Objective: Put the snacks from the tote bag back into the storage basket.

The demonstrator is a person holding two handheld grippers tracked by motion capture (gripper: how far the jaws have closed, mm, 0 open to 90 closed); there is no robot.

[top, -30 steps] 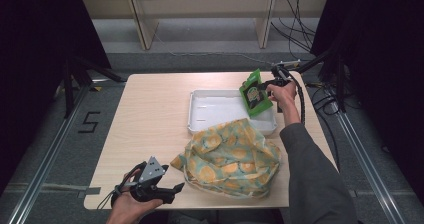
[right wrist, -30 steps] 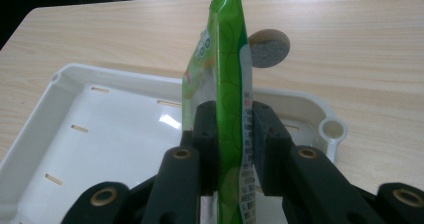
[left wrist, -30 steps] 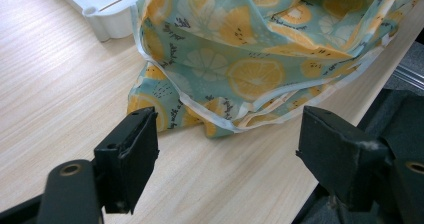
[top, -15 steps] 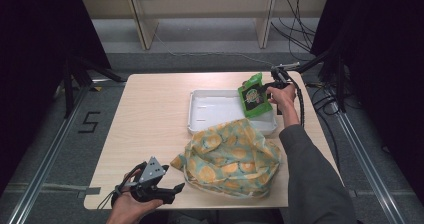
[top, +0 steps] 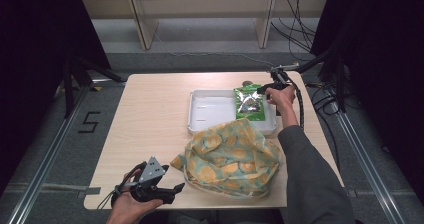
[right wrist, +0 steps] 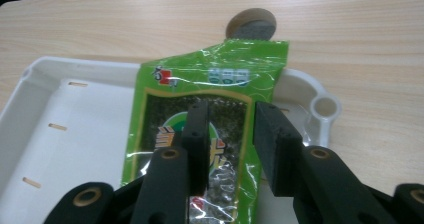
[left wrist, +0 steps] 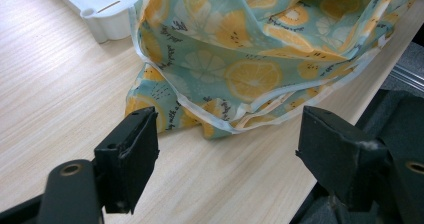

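Observation:
A green seaweed snack packet (top: 248, 103) lies flat in the right end of a white tray (top: 210, 111), its top edge on the far rim. My right gripper (top: 269, 87) hovers at the packet's right side. In the right gripper view its jaws stand apart over the packet (right wrist: 210, 89), so the gripper (right wrist: 232, 119) is open. A floppy cloth bag with an orange-slice print (top: 227, 156) sits in front of the tray. My left gripper (top: 167, 189) rests open at the table's front left, and in its own view the bag (left wrist: 260, 59) lies just beyond the gripper (left wrist: 227, 149).
A small round wooden disc (right wrist: 251, 24) lies on the table just beyond the tray's far rim. The tray's left half (right wrist: 75, 134) is bare. The table's front edge runs close beside the left gripper. Dark stands and cables flank the table.
The packet, held tilted up in the right gripper before, now lies flat in the tray, and the right jaws have parted. The left gripper has stayed put.

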